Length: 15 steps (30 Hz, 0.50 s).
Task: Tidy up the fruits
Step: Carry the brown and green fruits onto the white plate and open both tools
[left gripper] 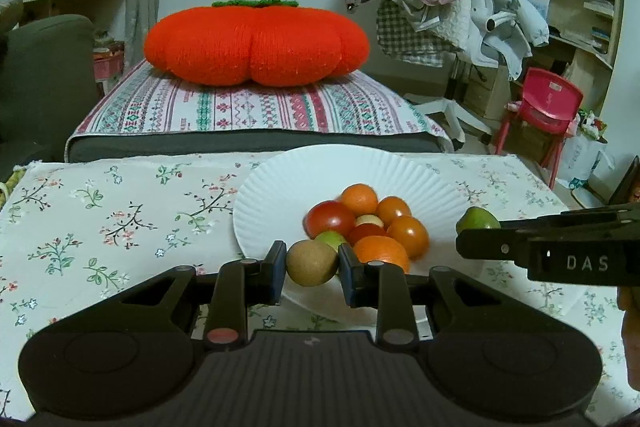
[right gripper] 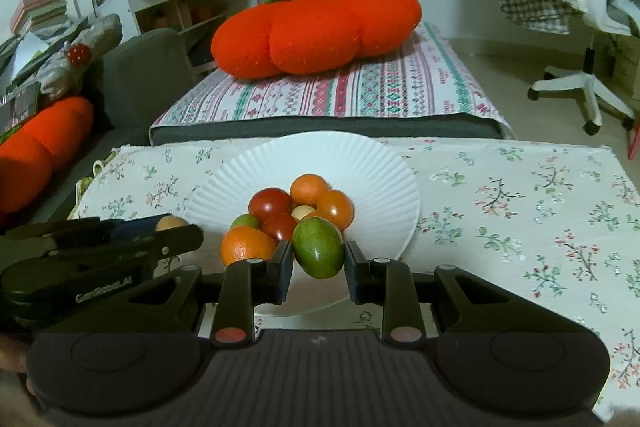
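The left gripper has its two black fingers closed to a narrow gap around a round brown kiwi, and both pads touch the fruit's sides. The kiwi has a dull, slightly rough skin and hangs over the near rim of the white plate. The right gripper holds in the same way a green mango, egg-shaped and smooth, with a little red blush on top; its fingers press against both sides of it, also above the near edge of the plate.

The plate is of white paper with fine pleated ridges that run out to a wavy rim. In its middle lies a small heap of fruits touching one another: a shiny dark red tomato, a second red one partly hidden, several glossy orange tomatoes, two matt oranges, one pale small round fruit in the centre, and a green fruit just behind the kiwi.

The plate stands on a white tablecloth printed with small flowers and twigs. Behind the table lies a big orange knitted cushion, pumpkin-shaped, on a striped woven cover
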Available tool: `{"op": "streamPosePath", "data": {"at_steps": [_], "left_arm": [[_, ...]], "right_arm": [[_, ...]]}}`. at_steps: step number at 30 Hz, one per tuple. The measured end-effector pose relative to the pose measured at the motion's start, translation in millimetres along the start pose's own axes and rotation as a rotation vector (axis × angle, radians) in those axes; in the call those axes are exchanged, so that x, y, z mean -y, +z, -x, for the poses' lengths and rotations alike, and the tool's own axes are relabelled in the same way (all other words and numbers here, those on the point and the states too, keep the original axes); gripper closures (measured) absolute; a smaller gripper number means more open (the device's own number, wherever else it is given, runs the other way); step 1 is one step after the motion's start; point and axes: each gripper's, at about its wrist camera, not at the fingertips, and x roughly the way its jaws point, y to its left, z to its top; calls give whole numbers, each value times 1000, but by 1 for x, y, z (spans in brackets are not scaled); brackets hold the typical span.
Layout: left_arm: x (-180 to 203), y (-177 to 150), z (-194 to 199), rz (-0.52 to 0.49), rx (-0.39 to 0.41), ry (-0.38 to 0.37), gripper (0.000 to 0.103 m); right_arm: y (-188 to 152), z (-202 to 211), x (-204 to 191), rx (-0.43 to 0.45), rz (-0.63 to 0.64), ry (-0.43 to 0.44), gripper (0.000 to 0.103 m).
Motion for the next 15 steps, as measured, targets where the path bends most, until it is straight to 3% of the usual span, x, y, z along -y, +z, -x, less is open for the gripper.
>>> {"op": "streamPosePath", "data": {"at_steps": [15], "left_arm": [[-3,-4,-5,-12,-9,7,89]], "right_arm": [[-7,-17,-5,-39,23,-1,76]]}}
